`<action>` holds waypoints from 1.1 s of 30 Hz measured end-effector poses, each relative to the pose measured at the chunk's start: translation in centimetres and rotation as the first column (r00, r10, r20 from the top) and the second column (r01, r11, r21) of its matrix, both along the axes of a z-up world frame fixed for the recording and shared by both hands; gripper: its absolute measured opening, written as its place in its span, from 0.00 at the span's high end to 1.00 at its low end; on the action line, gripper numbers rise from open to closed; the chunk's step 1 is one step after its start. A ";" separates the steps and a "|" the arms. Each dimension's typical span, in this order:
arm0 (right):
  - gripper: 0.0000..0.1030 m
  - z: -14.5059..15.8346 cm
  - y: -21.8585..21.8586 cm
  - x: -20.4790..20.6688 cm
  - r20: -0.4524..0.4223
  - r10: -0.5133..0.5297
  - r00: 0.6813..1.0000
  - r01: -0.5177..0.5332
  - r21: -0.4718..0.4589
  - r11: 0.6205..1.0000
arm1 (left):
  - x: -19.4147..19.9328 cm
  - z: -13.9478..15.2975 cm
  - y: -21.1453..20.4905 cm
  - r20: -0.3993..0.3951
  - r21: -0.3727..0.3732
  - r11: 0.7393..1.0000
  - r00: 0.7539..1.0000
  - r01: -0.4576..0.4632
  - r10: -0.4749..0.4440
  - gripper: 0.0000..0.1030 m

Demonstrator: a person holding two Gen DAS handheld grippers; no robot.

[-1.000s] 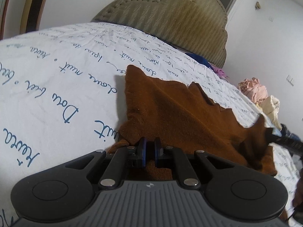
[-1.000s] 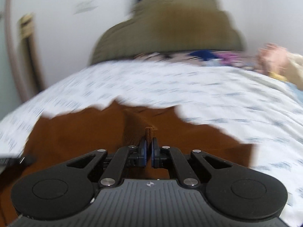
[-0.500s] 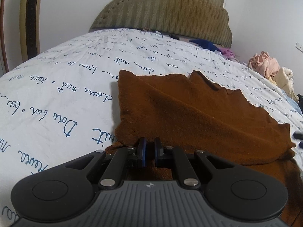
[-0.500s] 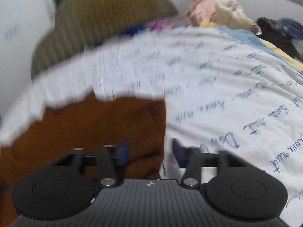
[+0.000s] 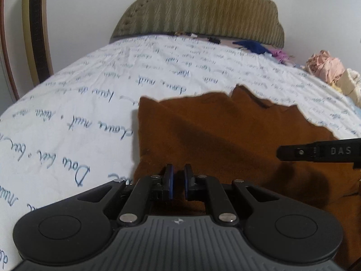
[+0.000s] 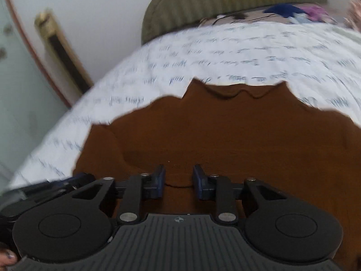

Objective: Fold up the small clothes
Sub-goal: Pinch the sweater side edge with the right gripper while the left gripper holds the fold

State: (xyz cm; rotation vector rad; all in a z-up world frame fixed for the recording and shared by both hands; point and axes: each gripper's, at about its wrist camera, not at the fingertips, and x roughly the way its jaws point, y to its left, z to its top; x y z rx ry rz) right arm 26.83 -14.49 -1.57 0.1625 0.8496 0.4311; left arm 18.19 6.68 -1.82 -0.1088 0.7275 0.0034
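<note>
The brown garment (image 5: 225, 140), soft and matte with a jagged far edge, is spread near the bed's near edge; its hem is pinched by the left gripper (image 5: 178, 184), while the right gripper (image 6: 178, 180) is closing above it on nothing; a script-printed white sheet (image 5: 90, 94) and ribbed olive headboard (image 5: 203, 9) lie beyond

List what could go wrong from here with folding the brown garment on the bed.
1. The right gripper is closing over the brown garment; its pads may catch several layers or miss the edge.
2. The left gripper pinches only a small bit of cloth, which may slip.
3. The far edge lies jagged and creased, so the fold may set crooked.
</note>
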 end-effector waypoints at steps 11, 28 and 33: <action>0.86 -0.6 3.1 1.8 -0.029 0.357 0.934 -0.352 -0.261 0.899 | -1.1 -1.1 -0.3 0.070 0.036 0.999 0.997 0.019 -0.022 0.91; 0.78 0.1 0.1 1.7 -0.004 0.478 0.878 -0.471 -0.180 0.864 | -1.4 -1.3 -0.3 0.091 0.042 0.999 0.996 0.018 -0.022 0.91; 0.70 0.3 0.5 2.5 -0.026 0.580 0.814 -0.578 -0.130 0.805 | -1.5 -1.4 -0.6 0.098 0.069 0.997 0.995 0.020 -0.026 0.91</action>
